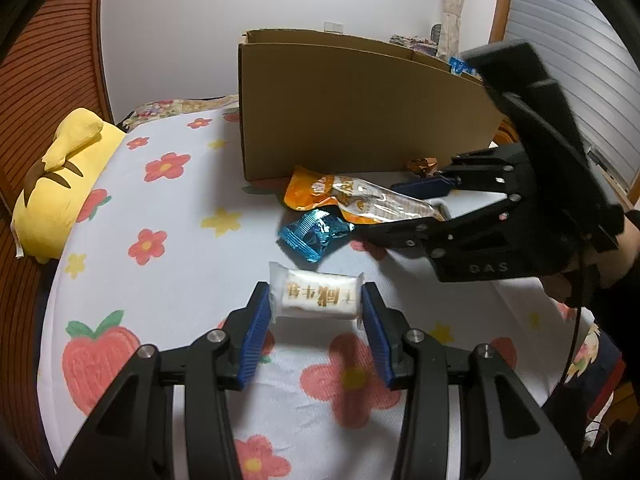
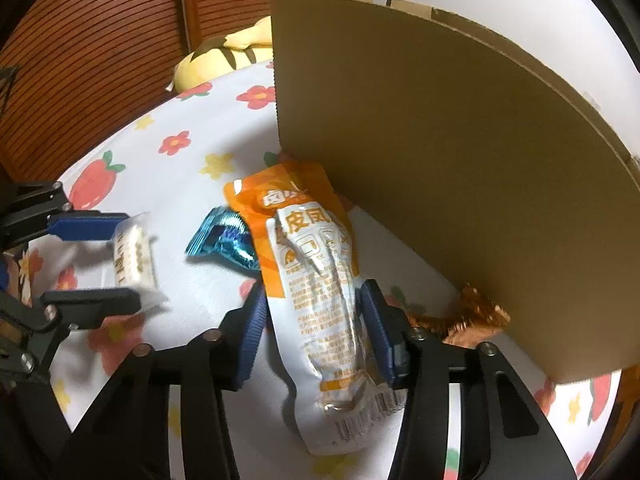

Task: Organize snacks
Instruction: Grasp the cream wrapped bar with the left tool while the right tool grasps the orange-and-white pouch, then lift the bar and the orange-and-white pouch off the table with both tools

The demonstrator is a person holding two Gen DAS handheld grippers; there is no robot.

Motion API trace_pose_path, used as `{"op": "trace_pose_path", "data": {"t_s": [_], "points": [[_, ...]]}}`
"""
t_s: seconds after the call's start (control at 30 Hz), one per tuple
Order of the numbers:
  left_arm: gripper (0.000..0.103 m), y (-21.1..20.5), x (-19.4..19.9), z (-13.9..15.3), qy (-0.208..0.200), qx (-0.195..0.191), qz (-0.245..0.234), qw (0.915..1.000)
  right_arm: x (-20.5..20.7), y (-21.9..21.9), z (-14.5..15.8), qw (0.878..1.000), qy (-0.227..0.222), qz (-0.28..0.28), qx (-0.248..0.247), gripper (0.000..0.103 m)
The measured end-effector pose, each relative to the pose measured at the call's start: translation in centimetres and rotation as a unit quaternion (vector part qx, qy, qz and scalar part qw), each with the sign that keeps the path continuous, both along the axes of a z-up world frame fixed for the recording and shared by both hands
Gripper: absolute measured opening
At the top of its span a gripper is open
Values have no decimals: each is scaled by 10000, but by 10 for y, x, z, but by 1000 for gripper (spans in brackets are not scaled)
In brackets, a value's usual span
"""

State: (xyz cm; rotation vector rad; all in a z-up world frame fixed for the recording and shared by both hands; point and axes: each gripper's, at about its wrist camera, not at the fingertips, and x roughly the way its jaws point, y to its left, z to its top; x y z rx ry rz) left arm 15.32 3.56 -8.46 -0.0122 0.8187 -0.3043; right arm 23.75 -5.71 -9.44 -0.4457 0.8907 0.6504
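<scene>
My left gripper (image 1: 316, 308) is shut on a white wrapped snack (image 1: 316, 300), its blue pads against the packet's two ends, just over the flowered sheet. In the right wrist view the same left gripper (image 2: 128, 260) holds that white snack (image 2: 134, 256) at the left. My right gripper (image 2: 314, 292) is shut on a long orange and white pouch (image 2: 316, 280) that lies on the sheet; its pads (image 2: 376, 320) touch the pouch's sides. From the left wrist view, the right gripper (image 1: 384, 208) grips the pouch (image 1: 360, 196) near its end. A blue foil snack (image 1: 312, 236) (image 2: 224, 240) lies beside the pouch.
A tall cardboard box (image 1: 360, 112) (image 2: 440, 160) stands just behind the snacks. A gold-brown wrapped candy (image 1: 422, 166) (image 2: 472, 316) lies at its base. A yellow plush toy (image 1: 60, 184) rests at the far left of the flowered sheet (image 1: 168, 240). A person's hand holds the right gripper.
</scene>
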Motion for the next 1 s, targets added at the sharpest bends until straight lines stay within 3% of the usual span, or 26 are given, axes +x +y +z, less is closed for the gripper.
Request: {"op": "trace_pose_path", "data": {"t_s": [0.3,1.0], "points": [[44,1,0,-3,28,-10,53,10000,-22,-8,3,10000,16,45,-30,40],[44,-5,1,13,-158,-29,27,9999,-44,-30,10,9985,-256,-219,429,39]]}}
